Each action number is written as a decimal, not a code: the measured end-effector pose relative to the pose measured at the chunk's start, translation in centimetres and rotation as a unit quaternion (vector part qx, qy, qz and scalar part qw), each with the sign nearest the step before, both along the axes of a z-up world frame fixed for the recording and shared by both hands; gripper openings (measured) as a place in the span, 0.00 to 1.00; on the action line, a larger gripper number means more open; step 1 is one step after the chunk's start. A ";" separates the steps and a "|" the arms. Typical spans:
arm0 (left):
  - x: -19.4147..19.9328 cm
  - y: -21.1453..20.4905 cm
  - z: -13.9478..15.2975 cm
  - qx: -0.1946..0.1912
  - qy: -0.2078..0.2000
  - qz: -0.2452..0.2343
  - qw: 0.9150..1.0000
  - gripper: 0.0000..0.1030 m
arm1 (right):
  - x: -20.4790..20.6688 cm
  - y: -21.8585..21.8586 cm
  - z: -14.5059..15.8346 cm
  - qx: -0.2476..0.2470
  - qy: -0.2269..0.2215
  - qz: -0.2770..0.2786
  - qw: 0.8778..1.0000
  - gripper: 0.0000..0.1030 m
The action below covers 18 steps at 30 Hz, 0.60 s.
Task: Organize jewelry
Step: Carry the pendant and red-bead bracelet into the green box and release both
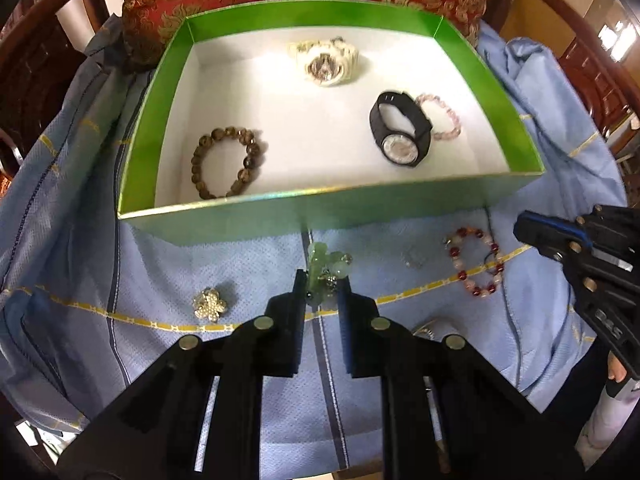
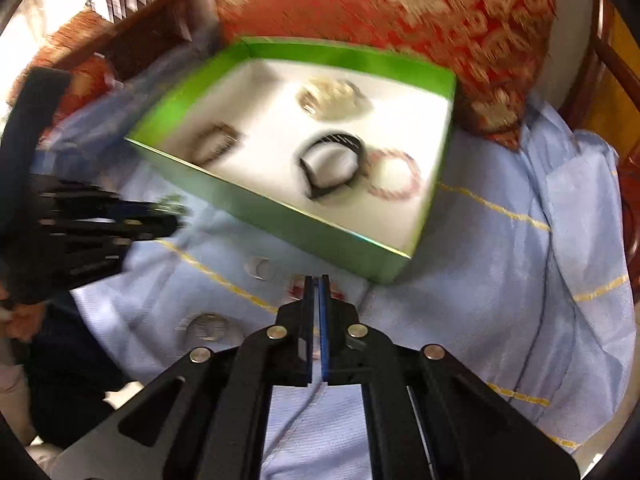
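Left wrist view shows the left claw (image 1: pixel 323 285) pinching the green bracelet (image 1: pixel 326 268) just before the box (image 1: pixel 224 224), likely bound for it with the watches, while the right claw (image 2: pixel 317 280) has closed narrowly, its catch unclear.

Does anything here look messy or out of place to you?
Nothing looks damaged. Some jewelry still lies loose on the blue cloth outside the green box: a gold flower brooch and a red-and-white bead bracelet.
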<state>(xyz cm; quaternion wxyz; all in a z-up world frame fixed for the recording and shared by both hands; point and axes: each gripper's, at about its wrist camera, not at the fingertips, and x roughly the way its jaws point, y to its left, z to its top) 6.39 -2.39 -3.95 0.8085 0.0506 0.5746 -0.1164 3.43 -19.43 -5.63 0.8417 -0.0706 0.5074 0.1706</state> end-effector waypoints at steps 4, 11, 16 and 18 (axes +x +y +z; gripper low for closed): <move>-0.1 -0.6 -0.1 0.002 0.000 -0.010 1.000 0.15 | 1.1 0.5 -3.1 -0.046 0.025 -0.004 0.999 0.13; -0.1 -0.5 0.2 -0.001 -0.007 -0.007 1.000 0.15 | 1.5 1.1 -3.5 -0.031 0.037 0.009 0.999 0.08; -0.5 -0.2 2.3 -0.013 -0.036 -0.004 0.999 0.15 | 0.2 1.3 0.3 0.009 0.006 0.025 1.000 0.08; -1.0 -0.3 3.7 -0.027 -0.051 -0.012 0.998 0.15 | -0.5 1.4 2.5 0.030 -0.015 0.034 0.999 0.08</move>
